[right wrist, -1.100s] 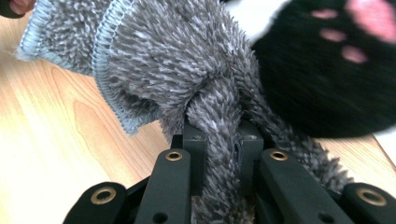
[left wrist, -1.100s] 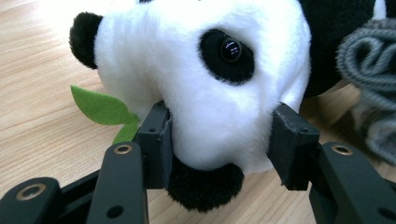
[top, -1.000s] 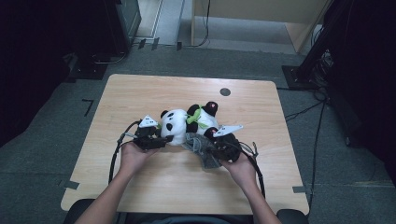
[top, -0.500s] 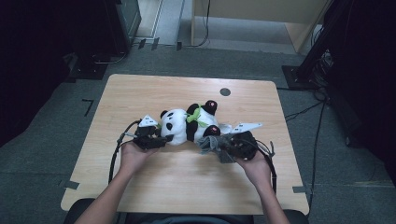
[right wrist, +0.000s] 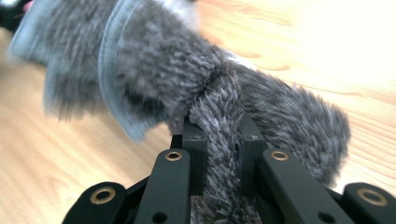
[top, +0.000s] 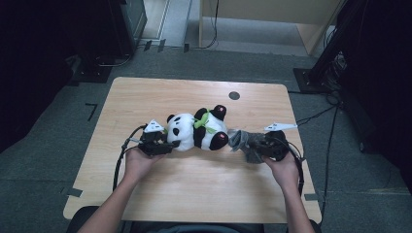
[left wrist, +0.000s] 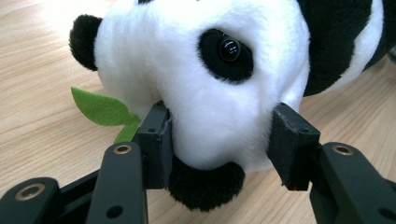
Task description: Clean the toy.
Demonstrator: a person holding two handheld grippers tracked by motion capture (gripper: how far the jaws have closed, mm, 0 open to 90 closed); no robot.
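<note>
Panda (top: 198,131) lies lengthwise across the worktop (top: 194,194), head clamped in left gripper (top: 163,144) jaws. Right gripper (top: 252,144) jaws pinch grey cloth (top: 240,140), just off its feet.

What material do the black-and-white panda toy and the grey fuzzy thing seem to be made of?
Black-and-white panda toy: likely soft synthetic plush; short dense pile, dented between the left gripper pads, with a glossy, probably plastic eye. Grey fuzzy thing: apparently shaggier fleece fabric with longer matte fibres and a smoother hem, pinched by the right gripper.
</note>
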